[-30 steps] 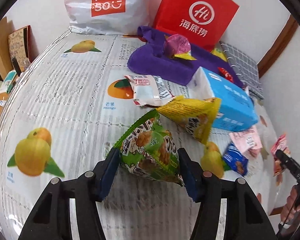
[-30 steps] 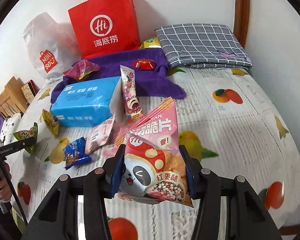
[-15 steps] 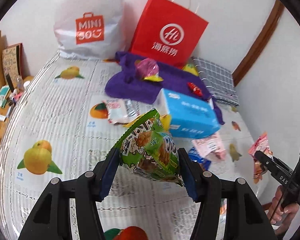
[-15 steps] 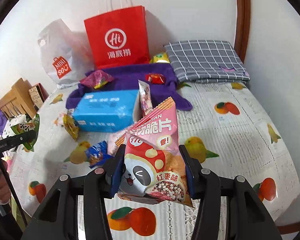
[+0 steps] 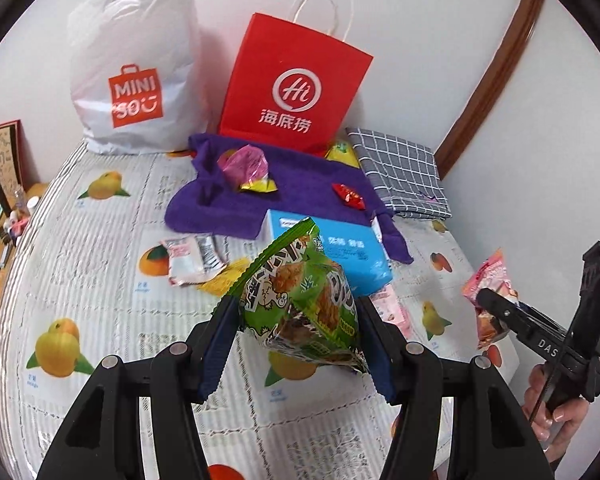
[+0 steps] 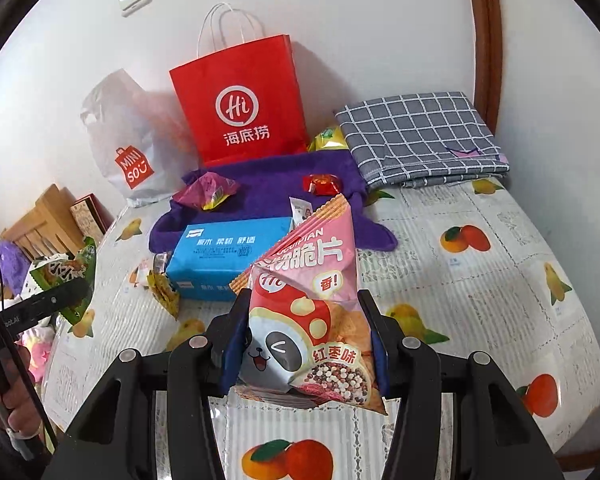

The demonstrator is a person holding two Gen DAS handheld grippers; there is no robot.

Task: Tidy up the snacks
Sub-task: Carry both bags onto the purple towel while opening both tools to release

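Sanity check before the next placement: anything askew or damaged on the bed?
Nothing damaged or spilled. The purple cloth lies rumpled, its corner under the blue tissue pack, and loose snack packets are scattered around. Both held bags look intact.

- The left gripper (image 5: 298, 344) holds a snack bag (image 5: 300, 296) above the bed (image 5: 100, 280); the right gripper (image 6: 304, 344) holds a second snack bag (image 6: 312, 312), to the right of the first.
- 2 shopping bags stand against the wall behind the bed: the plastic bag (image 5: 136, 80) left of the paper bag (image 5: 296, 84).
- A towel (image 5: 300, 188) lies before the paper bag, with 2 wrapped snacks on it.
- A folded cloth (image 5: 400, 172) lies right of the towel.
- A tissue pack (image 6: 228, 256) lies on the towel's near edge.
- Small packets (image 5: 192, 260) lie left of the tissue pack.
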